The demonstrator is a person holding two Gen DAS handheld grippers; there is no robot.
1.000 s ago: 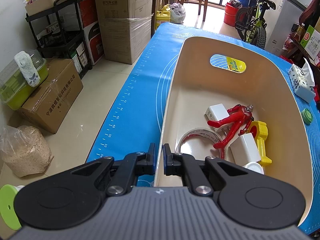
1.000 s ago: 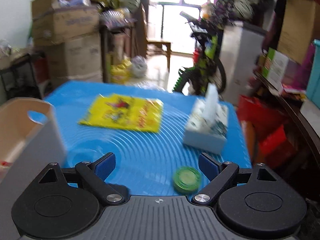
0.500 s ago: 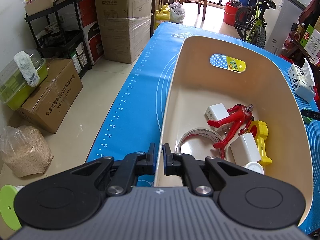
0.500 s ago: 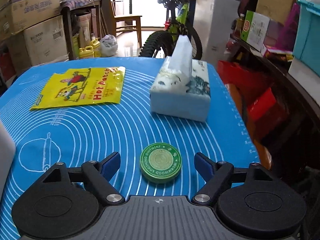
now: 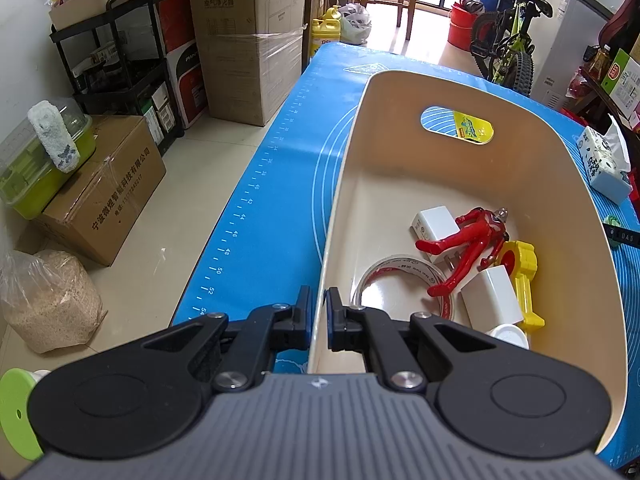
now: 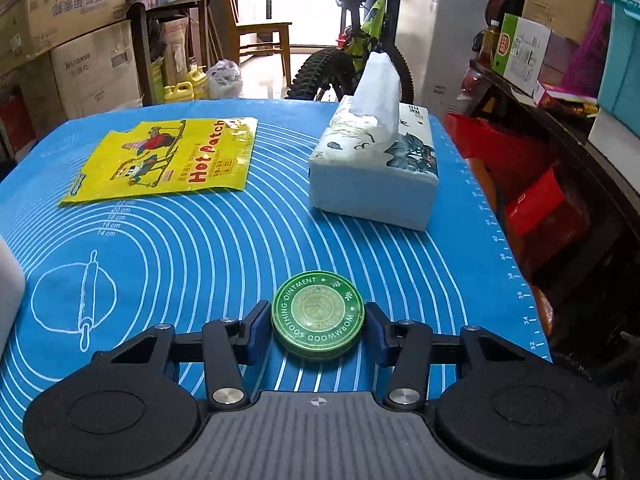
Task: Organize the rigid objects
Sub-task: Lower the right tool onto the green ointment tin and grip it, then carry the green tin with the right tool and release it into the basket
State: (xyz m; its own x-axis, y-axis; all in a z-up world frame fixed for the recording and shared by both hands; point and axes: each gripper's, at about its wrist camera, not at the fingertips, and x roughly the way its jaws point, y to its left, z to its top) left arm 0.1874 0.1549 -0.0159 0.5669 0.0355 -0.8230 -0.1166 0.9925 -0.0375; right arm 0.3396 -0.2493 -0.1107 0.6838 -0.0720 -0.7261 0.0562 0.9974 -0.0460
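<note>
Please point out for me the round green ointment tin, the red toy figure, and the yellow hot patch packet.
Round green ointment tin (image 6: 318,314): right wrist view, centre of lid.
Red toy figure (image 5: 474,242): left wrist view, torso.
Yellow hot patch packet (image 6: 168,160): right wrist view, middle of printed face.
</note>
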